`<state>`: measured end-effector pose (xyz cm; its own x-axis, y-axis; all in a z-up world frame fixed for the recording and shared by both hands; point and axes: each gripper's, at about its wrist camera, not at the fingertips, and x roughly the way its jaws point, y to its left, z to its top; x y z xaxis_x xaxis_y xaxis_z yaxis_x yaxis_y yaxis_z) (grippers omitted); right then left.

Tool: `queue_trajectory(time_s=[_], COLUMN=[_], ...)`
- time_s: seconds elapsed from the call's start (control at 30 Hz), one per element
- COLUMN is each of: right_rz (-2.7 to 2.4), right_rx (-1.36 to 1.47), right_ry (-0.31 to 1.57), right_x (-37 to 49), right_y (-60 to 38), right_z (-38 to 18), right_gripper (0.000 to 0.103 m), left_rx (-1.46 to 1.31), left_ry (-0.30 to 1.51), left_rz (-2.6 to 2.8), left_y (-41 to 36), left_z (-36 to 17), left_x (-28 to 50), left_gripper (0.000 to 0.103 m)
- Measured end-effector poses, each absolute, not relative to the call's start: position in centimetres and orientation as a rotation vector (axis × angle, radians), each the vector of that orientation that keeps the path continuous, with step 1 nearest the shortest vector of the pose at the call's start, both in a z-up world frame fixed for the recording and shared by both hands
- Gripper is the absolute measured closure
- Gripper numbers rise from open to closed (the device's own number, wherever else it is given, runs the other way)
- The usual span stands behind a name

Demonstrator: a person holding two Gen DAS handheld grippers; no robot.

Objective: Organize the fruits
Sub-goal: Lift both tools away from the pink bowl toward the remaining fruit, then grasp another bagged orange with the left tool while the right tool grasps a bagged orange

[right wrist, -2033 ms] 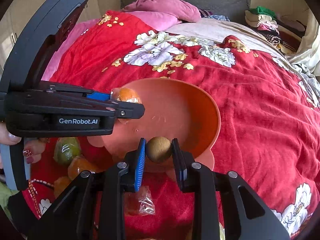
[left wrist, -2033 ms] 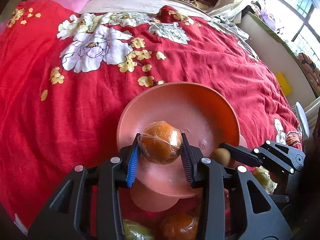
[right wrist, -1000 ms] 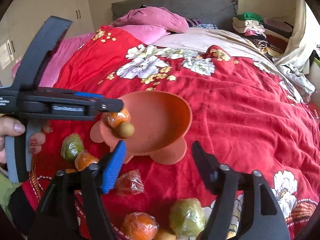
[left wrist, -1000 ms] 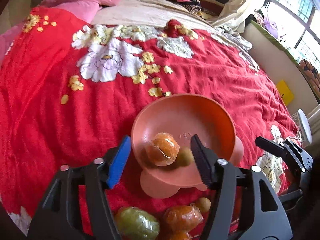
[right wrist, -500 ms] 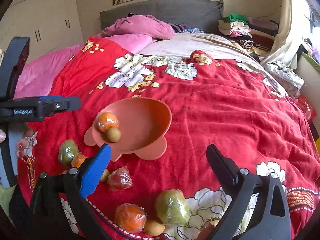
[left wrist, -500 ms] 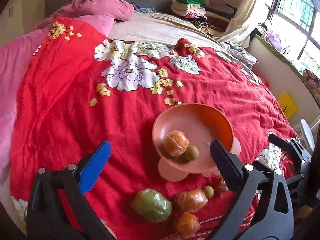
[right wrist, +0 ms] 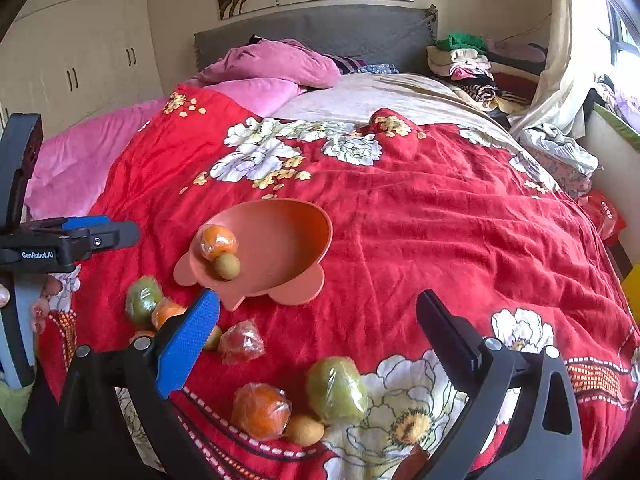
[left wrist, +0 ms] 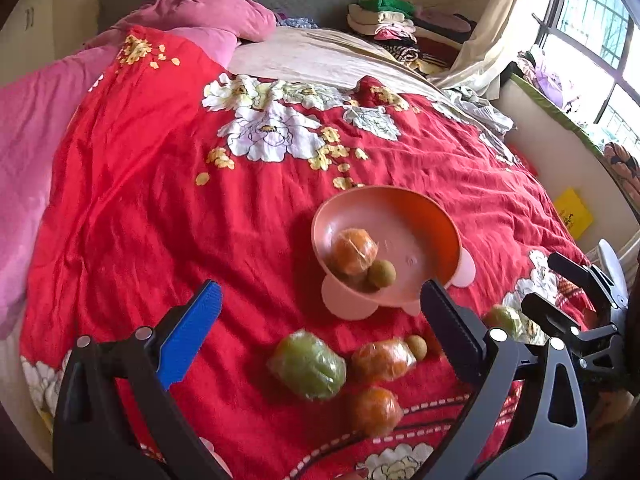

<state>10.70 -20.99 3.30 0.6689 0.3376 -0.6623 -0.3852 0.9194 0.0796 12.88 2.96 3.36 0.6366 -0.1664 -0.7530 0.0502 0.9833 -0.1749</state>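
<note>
A pink-orange bowl (left wrist: 420,216) (right wrist: 296,224) sits on the red floral bedspread and holds a wrapped orange (left wrist: 354,250) (right wrist: 218,242) and a small brown fruit (left wrist: 382,274) (right wrist: 227,266). My left gripper (left wrist: 320,328) is open and empty, back from the bowl, above a wrapped green fruit (left wrist: 308,364) and two wrapped oranges (left wrist: 382,360). My right gripper (right wrist: 316,332) is open and empty, above a green fruit (right wrist: 338,390), an orange (right wrist: 262,410) and a small brown fruit (right wrist: 304,430).
More loose fruit lies at the left in the right wrist view: a green one (right wrist: 142,300) and a red wrapped one (right wrist: 242,340). Pink pillows (right wrist: 272,64) and folded clothes (right wrist: 460,60) lie at the bed's far end. The left gripper (right wrist: 68,240) shows at the left edge.
Both grippers let go of their fruit into the bowl, opened wide and pulled back and up from it. The orange and small brown fruit now rest in the bowl.
</note>
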Motion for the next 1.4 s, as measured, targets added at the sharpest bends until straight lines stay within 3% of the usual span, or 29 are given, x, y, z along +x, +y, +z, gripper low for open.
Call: queue_trajectory(time_s=[1.13, 1.2, 1.4], right_rz=[0.525, 0.547, 0.568], right_rx=[-0.148, -0.15, -0.225], right_ry=[0.825, 0.834, 0.85], right_x=[5.3, 5.4, 5.7], right_y=[-19.2, -19.0, -17.9], right_z=[-0.4, -0.6, -2.0], right_gripper=[0.007, 0.023, 0.042], left_rx=[-0.105, -0.113, -0.117], left_ry=[0.981, 0.988, 1.006], left_rz=[-0.229, -0.235, -0.276], left_y=[0.0, -0.1, -0.7], left_z=[-0.9, -1.2, -1.8], left_x=[6.5, 6.4, 6.3], left_gripper=[0.012, 0.018, 0.038])
